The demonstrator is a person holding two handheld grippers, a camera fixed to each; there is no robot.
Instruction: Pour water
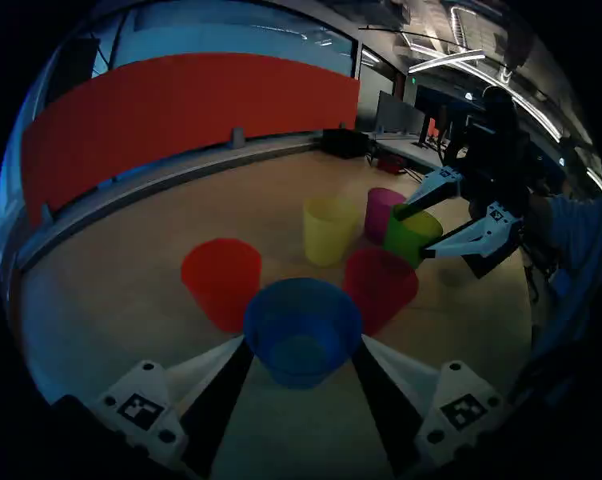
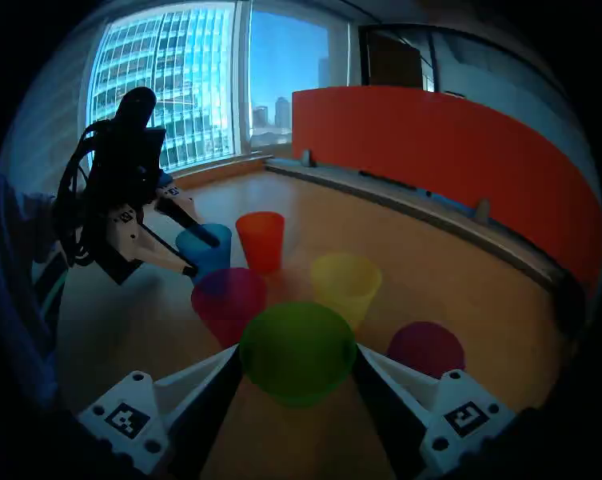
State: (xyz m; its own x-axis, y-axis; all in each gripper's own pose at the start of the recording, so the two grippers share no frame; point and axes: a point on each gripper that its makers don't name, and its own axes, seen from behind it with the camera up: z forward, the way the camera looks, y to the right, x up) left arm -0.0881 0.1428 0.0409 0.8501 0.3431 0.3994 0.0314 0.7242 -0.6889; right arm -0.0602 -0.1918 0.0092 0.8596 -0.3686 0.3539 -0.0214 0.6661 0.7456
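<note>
Broadly, a wide wooden counter (image 1: 101,320), backed by a long red partition (image 1: 189,112) and carrying a tight huddle of six plastic cups. Left gripper (image 1: 302,356) clamped on the blue cup (image 1: 301,316), fingers pressed to either side of its wall. Right gripper (image 2: 297,364) likewise closed around the green cup (image 2: 297,340). Both cups held at opposite edges of the huddle, with the crimson cup (image 1: 380,284) between them and the orange cup (image 1: 221,280), yellow cup (image 1: 328,228) and magenta cup (image 1: 380,210) upright close by. Cannot tell whether either held cup carries water, or whether either hangs clear of the wood.

Biggest hazard, probably: crowding. Risky to swing one held cup toward the other with the crimson cup right in the path. Easily clipped by a finger or a cup wall, then toppled into its neighbours.

Next: tapered and probably thin plastic. Squeezed too hard, likely to buckle and slop over the rim. Held too loosely, likely to slide down through the fingers on tilting.

Smaller again: lining up rim over mouth. Tipped too fast or off-centre, apt to send water onto the counter rather than into the receiving cup.

Smallest: tinted, translucent walls, making the water level hard to judge mid-pour.
</note>
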